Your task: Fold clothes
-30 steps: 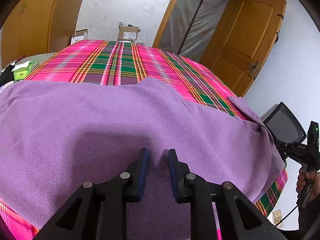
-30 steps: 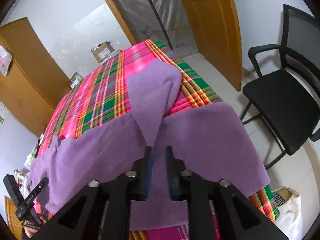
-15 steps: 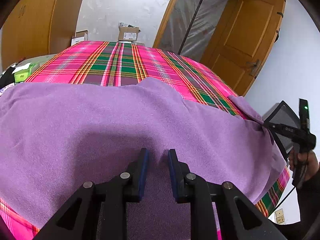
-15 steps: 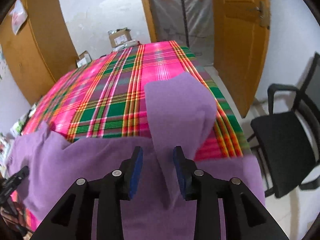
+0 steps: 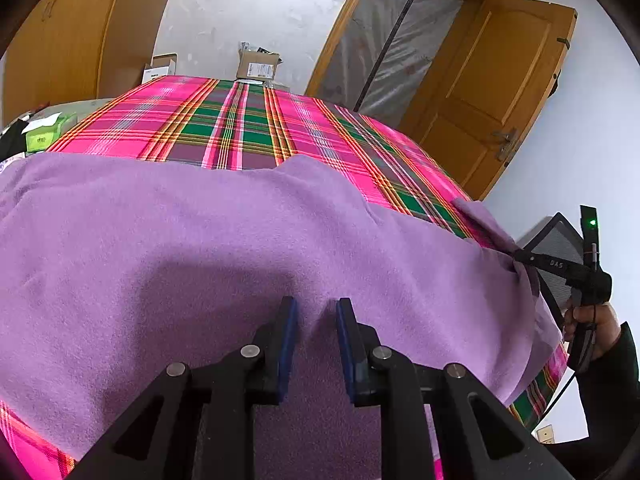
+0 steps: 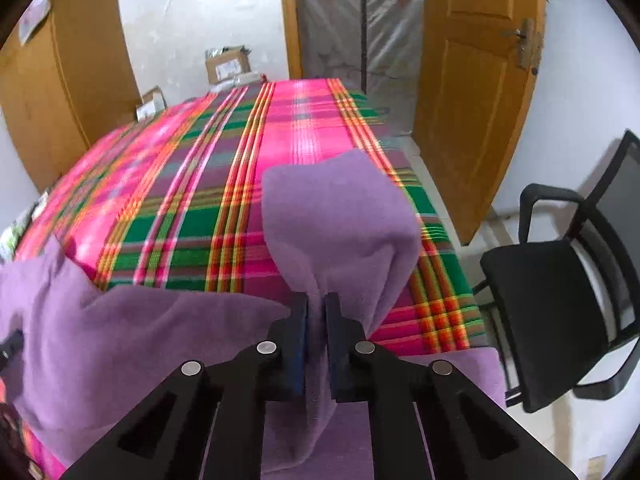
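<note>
Between the right gripper jaws, just squeezed shut: purple cloth sleeve, likely folding inward next; left gripper jaws pinching cloth too.

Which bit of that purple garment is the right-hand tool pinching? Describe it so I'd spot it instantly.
Start at the pink plaid tablecloth. A purple garment covers its near end. Its sleeve runs out towards the open wooden door, the only part lying away from the body; the right gripper has just closed on it.

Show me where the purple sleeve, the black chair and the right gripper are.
Purple sleeve [image 6: 340,216]: right wrist view, on its broad middle.
Black chair [image 6: 536,292]: right wrist view, on the seat.
Right gripper [image 6: 316,304]: right wrist view, midway between its fingertips.
</note>
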`<state>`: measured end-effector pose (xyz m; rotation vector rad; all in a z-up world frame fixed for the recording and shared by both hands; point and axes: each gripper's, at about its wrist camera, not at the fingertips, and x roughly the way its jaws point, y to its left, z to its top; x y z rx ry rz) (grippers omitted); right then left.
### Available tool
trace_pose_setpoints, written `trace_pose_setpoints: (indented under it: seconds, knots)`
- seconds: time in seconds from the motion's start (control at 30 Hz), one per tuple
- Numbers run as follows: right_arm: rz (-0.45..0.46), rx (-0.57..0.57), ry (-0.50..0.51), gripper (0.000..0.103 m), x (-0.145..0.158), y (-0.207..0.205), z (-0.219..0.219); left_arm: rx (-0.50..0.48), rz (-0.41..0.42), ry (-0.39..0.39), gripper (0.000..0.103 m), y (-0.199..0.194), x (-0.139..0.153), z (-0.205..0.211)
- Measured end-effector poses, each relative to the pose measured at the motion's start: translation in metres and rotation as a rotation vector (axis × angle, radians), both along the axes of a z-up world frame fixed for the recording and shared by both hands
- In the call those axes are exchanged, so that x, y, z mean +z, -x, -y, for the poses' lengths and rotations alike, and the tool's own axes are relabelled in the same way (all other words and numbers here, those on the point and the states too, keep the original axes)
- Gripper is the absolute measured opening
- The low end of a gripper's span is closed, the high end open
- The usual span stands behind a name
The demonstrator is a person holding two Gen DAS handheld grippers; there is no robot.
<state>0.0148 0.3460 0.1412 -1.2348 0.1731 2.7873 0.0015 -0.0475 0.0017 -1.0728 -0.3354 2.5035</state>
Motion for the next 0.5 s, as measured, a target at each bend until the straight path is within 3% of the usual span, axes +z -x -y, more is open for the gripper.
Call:
trace_pose_setpoints:
  seconds: [0.27, 0.5]
  knots:
    - [-0.130, -0.057, 0.181, 0.006, 0.031, -0.037, -0.036, 0.001, -0.001, -0.002, 0.021, 0.000, 0.000, 0.000]
    - [-0.199, -0.096, 0.237, 0.006, 0.050, -0.082, -0.052, 0.000, 0.008, -0.035, 0.021, 0.001, -0.001, 0.004]
